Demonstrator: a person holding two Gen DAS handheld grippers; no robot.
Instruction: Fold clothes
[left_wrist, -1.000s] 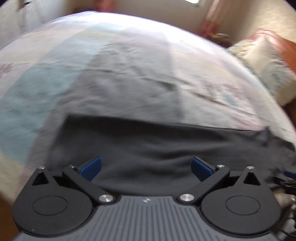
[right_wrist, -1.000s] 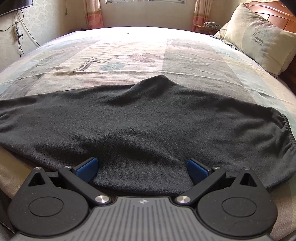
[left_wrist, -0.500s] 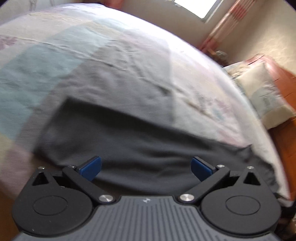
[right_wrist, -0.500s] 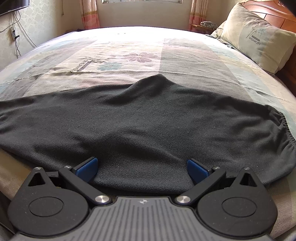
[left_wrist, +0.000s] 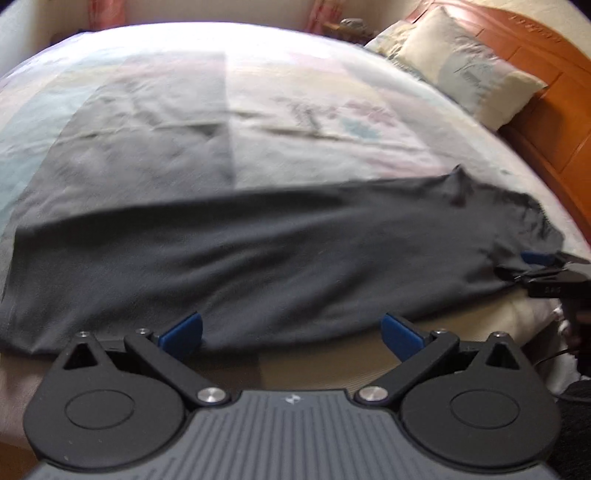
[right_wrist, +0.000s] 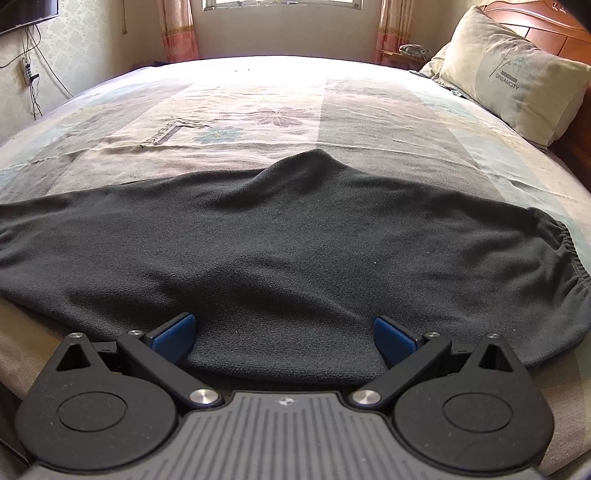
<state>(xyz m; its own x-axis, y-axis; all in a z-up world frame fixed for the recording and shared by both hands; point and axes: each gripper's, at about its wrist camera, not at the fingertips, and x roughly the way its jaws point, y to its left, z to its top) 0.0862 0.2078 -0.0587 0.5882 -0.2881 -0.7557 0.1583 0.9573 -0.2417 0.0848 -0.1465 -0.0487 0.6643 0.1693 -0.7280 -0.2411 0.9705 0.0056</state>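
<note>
A dark grey pair of fleece trousers (right_wrist: 295, 251) lies spread lengthwise along the near side of the bed, with an elastic waistband (right_wrist: 570, 251) at the right end. My right gripper (right_wrist: 284, 338) is open, its blue pads either side of the garment's near hem, fabric lying between them. In the left wrist view the same garment (left_wrist: 258, 258) stretches across the frame. My left gripper (left_wrist: 291, 332) is open just above its near edge, holding nothing. The right gripper (left_wrist: 546, 275) shows at the far right of that view, at the garment's edge.
The bed (right_wrist: 258, 103) carries a pale patchwork sheet with flower prints. A cream pillow (right_wrist: 517, 74) leans on the wooden headboard (left_wrist: 546, 103) at the right. A window with curtains (right_wrist: 177, 29) is behind; cables hang on the left wall.
The left gripper has swung right and pulled back, so the garment's whole length and the headboard now show. The right gripper has barely moved. Both stayed open.
</note>
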